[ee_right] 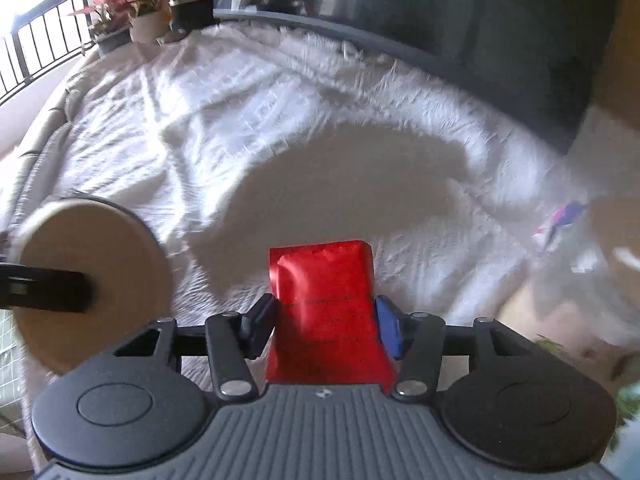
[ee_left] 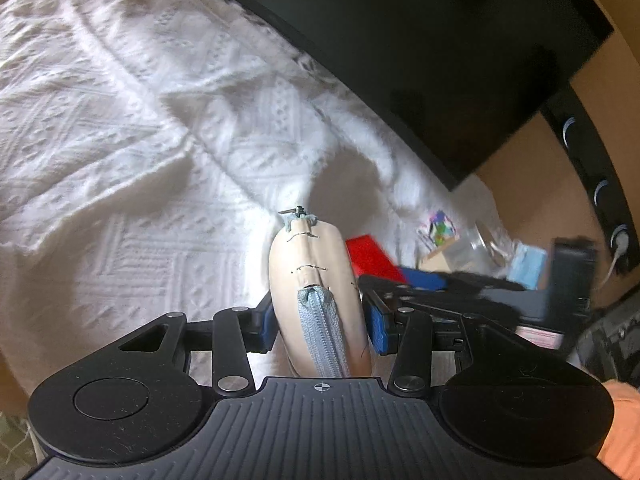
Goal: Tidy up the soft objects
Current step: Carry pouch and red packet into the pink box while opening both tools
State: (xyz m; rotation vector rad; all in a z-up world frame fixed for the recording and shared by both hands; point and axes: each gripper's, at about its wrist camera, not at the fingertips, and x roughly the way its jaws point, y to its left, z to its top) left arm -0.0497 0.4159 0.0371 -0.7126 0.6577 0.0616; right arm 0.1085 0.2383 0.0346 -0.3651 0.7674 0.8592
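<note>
The left claw (ee_left: 322, 320) is clamped on a beige, round faux-leather zip pouch (ee_left: 316, 292), held above the white textured bedspread (ee_left: 120, 140). Beside the pouch, the right claw (ee_right: 326, 326) pinches a shiny red foil packet (ee_right: 326, 312). The slick foil could slip out; held so near, the two could collide.

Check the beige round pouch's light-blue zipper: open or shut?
Shut, where visible: the beige round pouch shows zipper teeth meshed. The near end is hidden.
</note>
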